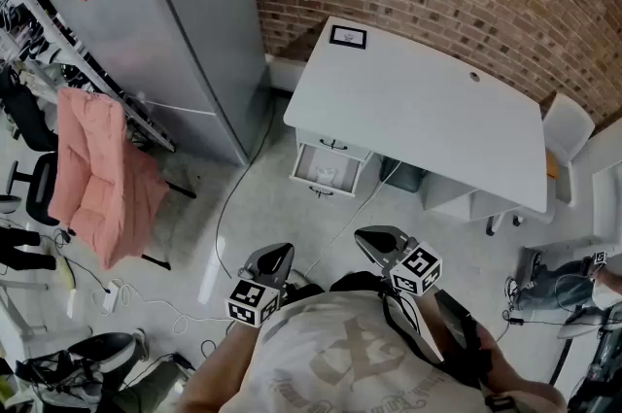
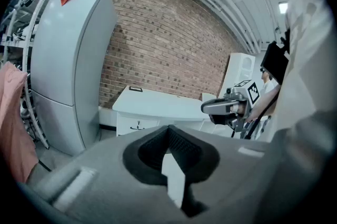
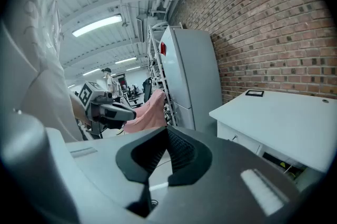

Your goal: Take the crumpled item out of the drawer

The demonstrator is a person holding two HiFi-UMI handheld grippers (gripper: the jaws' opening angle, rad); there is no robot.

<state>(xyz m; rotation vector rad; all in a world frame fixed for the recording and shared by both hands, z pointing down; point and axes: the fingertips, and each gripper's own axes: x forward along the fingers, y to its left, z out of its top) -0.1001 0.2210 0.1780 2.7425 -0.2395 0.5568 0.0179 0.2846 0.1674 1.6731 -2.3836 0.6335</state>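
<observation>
Holding left gripper (image 1: 275, 258) and right gripper (image 1: 374, 239) at 6 o'clock, both clamped shut on nothing. Spotted at 12 o'clock from them, well apart: crumpled item (image 1: 327, 175) inside the open drawer (image 1: 316, 189).

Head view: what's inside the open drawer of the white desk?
A pale crumpled item lies in the open white drawer, and nothing else shows in it. The drawer's rear runs in under the white desk top, so anything back there is covered.
</observation>
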